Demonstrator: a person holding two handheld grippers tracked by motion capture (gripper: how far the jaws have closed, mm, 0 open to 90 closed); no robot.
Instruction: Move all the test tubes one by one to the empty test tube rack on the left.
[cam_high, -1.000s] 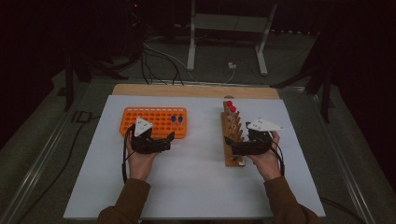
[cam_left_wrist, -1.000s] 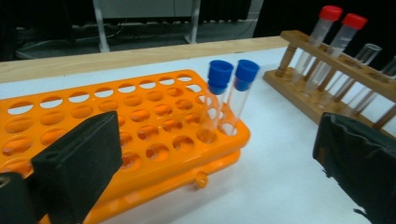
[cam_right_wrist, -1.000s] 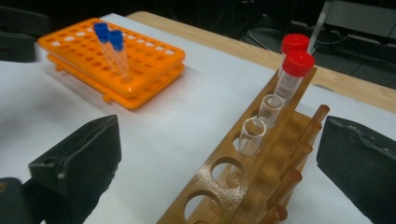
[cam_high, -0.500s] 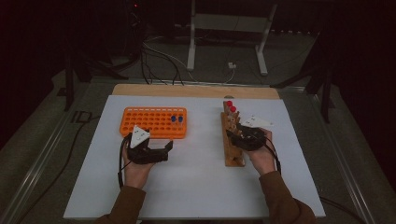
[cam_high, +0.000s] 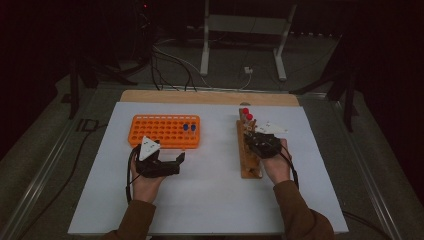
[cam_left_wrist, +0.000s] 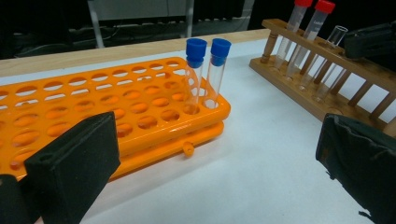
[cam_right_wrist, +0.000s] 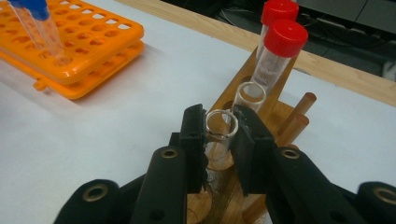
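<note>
Right claw (cam_right_wrist: 219, 135) just closed on uncapped tube (cam_right_wrist: 220, 133), upright between its jaws in wooden rack (cam_right_wrist: 280, 116); straight up to lift; left claw (cam_left_wrist: 210, 177) open.

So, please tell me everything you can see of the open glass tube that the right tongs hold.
The open tube looks like clear glass, with a round rim and no cap. It stands about upright in the wooden rack, in a hole near the rack's middle. The right tongs have just been closing, and their black pads now press on it from both sides just below the rim. Behind it stands another uncapped tube, then two red-capped tubes. Its lower end is hidden.
</note>
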